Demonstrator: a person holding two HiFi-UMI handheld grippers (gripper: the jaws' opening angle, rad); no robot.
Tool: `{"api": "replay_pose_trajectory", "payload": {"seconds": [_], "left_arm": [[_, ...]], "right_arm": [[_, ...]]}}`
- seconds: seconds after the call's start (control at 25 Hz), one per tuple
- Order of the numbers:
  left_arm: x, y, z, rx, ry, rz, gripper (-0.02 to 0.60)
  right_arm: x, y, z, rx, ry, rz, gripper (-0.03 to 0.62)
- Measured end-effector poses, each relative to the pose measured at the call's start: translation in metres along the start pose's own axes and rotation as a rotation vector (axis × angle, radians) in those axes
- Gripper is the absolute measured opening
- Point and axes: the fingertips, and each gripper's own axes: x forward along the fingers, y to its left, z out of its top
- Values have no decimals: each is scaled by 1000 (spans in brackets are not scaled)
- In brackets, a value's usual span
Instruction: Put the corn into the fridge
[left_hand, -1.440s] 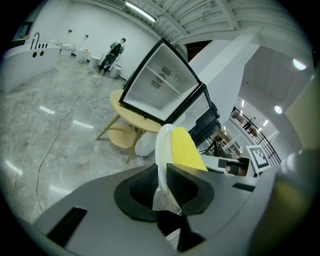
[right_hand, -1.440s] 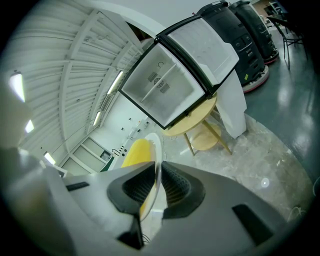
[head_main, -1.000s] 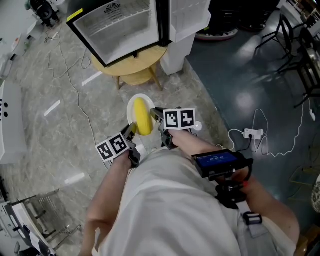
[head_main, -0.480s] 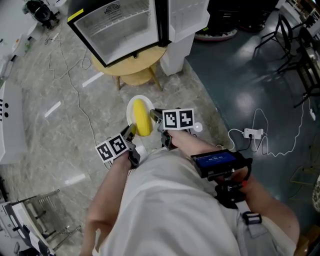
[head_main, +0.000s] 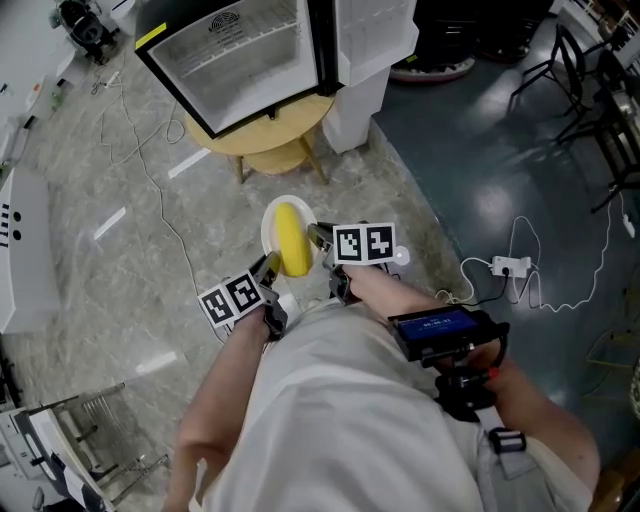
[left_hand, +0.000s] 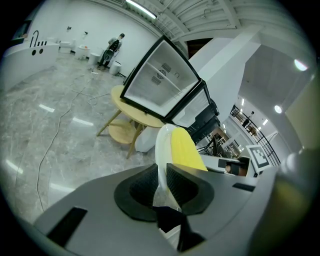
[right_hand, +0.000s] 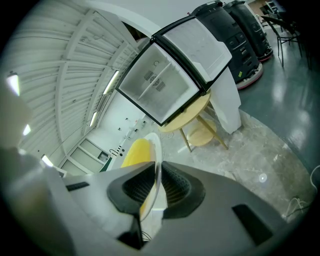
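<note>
Your left hand-held gripper (head_main: 267, 268) and right hand-held gripper (head_main: 319, 238) each clamp the rim of the plate (head_main: 269, 218) carrying the corn (head_main: 292, 240).

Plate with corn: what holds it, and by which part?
Left claw and right claw each pinch the plate by its rim, on opposite sides.

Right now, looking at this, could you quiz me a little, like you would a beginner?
1. True or false: the corn lies on a white plate.
2. What do the left gripper and the right gripper clamp? A) the corn B) the plate's rim C) nothing
3. Fill in: the fridge on the round table has its door ___.
Key: 1 true; 2 B; 3 open.
</note>
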Motion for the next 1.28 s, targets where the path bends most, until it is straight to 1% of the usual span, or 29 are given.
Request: {"api": "replay_pose_trajectory", "payload": {"seconds": [0.24,0.36,0.68,0.88,1.0,1.04,1.2,1.28], "left_arm": [[2,-4,-5,7,17,-16,58],[8,-3,-1,5,25,-16,58],[4,-2,2,5,28,-13,58],[9,-4,13,-1,21,-20,58],[4,-5,8,-4,24,-29,58],[8,-7,8,-5,27,-30,58],[54,-27,25,-18,36,-16,58],[66,-33,30,-26,37,-9,58]], "right_arm": [[-5,-4,-1,10,-7,-16,44],[-3,-7,3,10,-6,-20,44],[-2,-3,5,1,4,-16,44],[3,-2,17,-11,13,-17,44],[0,2,13,-15,19,-22,44],[-1,-2,15,-15,21,-23,44],[0,-37,55,-6,38,-22,44],[1,-46,66,-5,46,-20,44]]}}
